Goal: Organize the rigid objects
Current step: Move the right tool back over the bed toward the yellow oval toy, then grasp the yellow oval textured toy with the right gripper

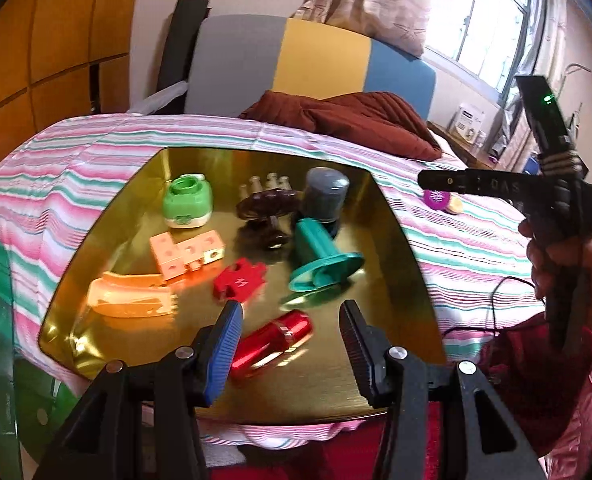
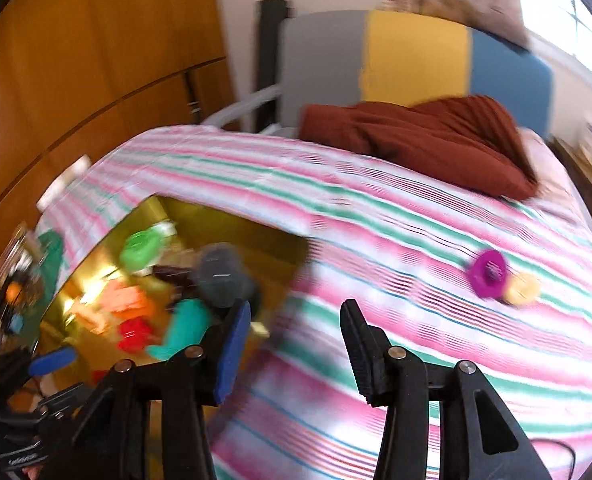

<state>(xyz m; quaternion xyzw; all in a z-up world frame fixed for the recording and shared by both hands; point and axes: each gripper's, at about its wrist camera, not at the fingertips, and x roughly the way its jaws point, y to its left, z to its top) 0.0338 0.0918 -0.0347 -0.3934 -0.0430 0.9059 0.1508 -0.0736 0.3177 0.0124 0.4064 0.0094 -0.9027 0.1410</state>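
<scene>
1. Toys crowd a gold tray point(image 1: 392, 280) set on a striped bedspread point(image 1: 476, 248): a green pot point(image 1: 185, 202), a grey cylinder point(image 1: 327, 196), a teal flanged piece point(image 1: 322, 264), peach blocks point(image 1: 185, 256), an orange curved piece point(image 1: 129, 294), a red puzzle piece point(image 1: 237, 280) and a red metallic tube point(image 1: 273, 340), apparently gathered there as the sorting spot.
2. Off the tray to its right, well apart from it on the bedspread, lie a purple disc point(image 2: 488, 274) and a yellow disc point(image 2: 524, 288), touching each other; they look like the pieces not yet brought in.
3. Left gripper point(image 1: 291, 344) hangs over the tray's near edge, its blue and black fingers spread with nothing between them; the red metallic tube lies on the tray just beyond, not gripped.
4. Right gripper point(image 2: 296, 344), held by a hand point(image 1: 552, 264) to the right of the tray, also has its fingers parted and empty, and its blurred view looks out past the tray's right edge toward the two discs, probably the next pickup.
5. Behind the tray, at the head of the bed, a rust-brown pillow point(image 1: 356, 120) leans by a grey, yellow and blue headboard point(image 1: 320, 60).
</scene>
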